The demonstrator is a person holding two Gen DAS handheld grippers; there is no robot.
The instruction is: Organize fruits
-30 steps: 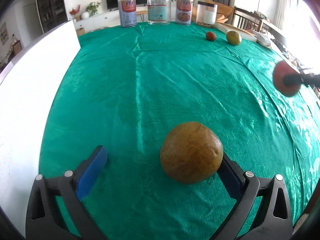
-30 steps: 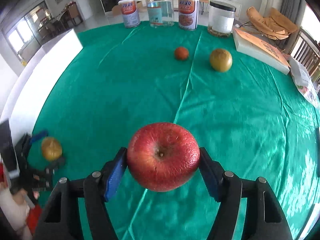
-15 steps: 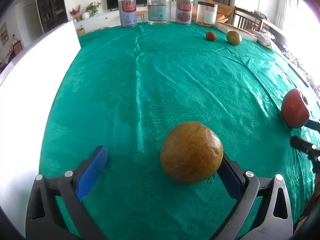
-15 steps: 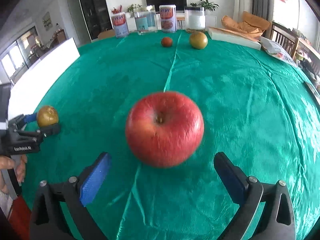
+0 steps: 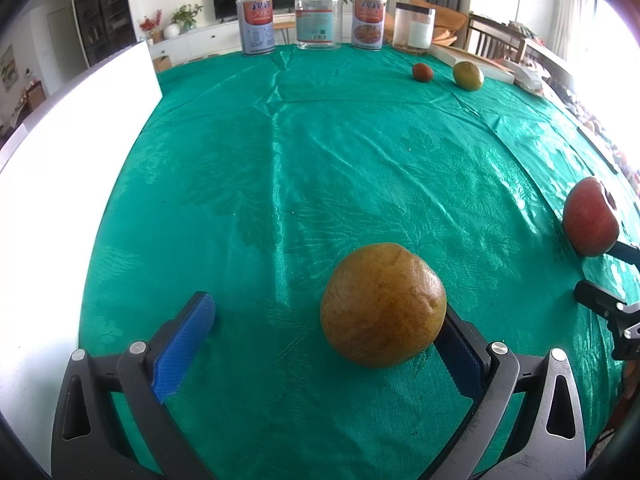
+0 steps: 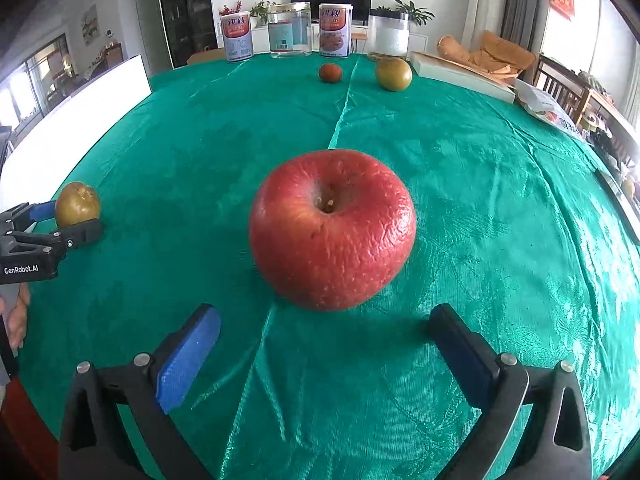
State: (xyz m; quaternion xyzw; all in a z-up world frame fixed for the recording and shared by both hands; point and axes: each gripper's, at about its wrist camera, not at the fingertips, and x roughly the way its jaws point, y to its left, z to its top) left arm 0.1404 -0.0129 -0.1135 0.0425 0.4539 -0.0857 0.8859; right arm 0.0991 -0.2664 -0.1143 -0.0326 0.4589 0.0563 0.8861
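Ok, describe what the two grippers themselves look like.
Both match. The right gripper has black angular fingers with cut-out slots, silver screws and ridged blue pads. The left gripper is built alike, with white "GenRobot.AI" lettering on its black body.

1. The left tool [image 5: 324, 344] has two black arms with triangle-shaped holes; small round silver screws sit near the tips.
2. Each tip has a blue bumpy pad [image 5: 182, 354].
3. The right tool [image 6: 324, 354] looks the same; black arms, silver screws, blue pads.
4. Seen from the right camera, the left tool's black body has white letters reading "GenRobot.AI".
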